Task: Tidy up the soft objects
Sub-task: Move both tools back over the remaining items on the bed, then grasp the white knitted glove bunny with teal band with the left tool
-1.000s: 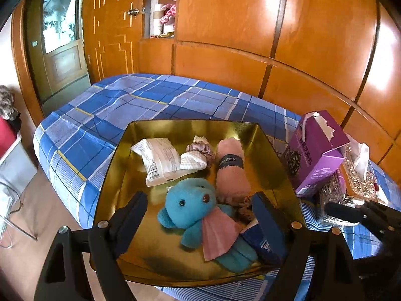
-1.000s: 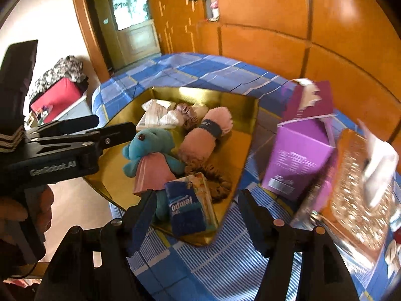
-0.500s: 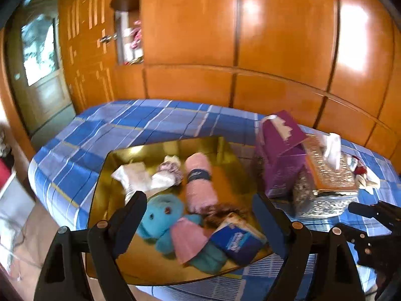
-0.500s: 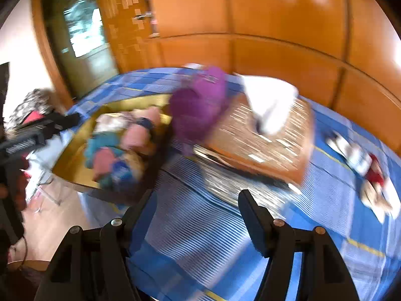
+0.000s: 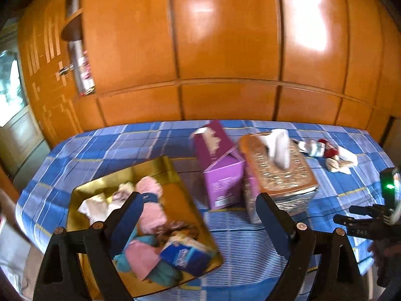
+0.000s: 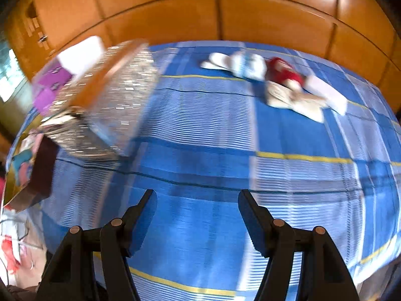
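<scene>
A gold tray [image 5: 183,200] on the blue plaid bed holds a teal bear with pink cloth [image 5: 147,258], a pink rolled towel [image 5: 150,200], a brown scrunchie [image 5: 180,228], a blue tissue pack [image 5: 185,253] and white packets [image 5: 92,205]. Loose soft things lie at the far right: white and blue socks [image 6: 240,65], a red item [image 6: 283,72] and a beige cloth [image 6: 293,97]; the pile also shows in the left wrist view [image 5: 328,153]. My left gripper [image 5: 198,215] is open and empty above the tray's right side. My right gripper [image 6: 198,215] is open and empty over bare bedspread.
A purple tissue box [image 5: 220,165] and a glittery orange tissue box [image 5: 280,170] stand mid-bed beside the tray. Wooden wardrobe panels [image 5: 225,50] rise behind the bed. A door [image 5: 15,125] is at the far left.
Both grippers have swung to the right and pulled back from the tray. The right gripper now faces the sock pile over bare bedspread. Both stay open and empty.
</scene>
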Action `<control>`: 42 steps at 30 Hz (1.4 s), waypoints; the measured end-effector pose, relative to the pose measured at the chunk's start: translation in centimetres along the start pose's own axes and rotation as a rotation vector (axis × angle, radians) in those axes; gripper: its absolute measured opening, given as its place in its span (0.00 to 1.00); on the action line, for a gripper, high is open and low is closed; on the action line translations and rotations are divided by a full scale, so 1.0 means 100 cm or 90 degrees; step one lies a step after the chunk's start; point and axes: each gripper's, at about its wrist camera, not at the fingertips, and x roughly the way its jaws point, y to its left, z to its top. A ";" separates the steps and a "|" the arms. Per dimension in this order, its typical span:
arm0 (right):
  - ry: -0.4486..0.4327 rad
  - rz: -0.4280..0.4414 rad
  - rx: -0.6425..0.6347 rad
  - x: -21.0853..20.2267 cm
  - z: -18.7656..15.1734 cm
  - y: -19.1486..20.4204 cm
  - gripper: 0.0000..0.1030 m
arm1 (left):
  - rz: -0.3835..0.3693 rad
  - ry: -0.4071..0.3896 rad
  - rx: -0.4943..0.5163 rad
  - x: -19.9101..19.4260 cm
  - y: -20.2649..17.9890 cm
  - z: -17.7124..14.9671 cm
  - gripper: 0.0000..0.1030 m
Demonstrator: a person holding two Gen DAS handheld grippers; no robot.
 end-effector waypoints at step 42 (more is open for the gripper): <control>-0.028 0.034 0.153 -0.004 -0.031 -0.087 0.67 | -0.213 0.393 -0.275 0.279 -0.279 0.100 0.88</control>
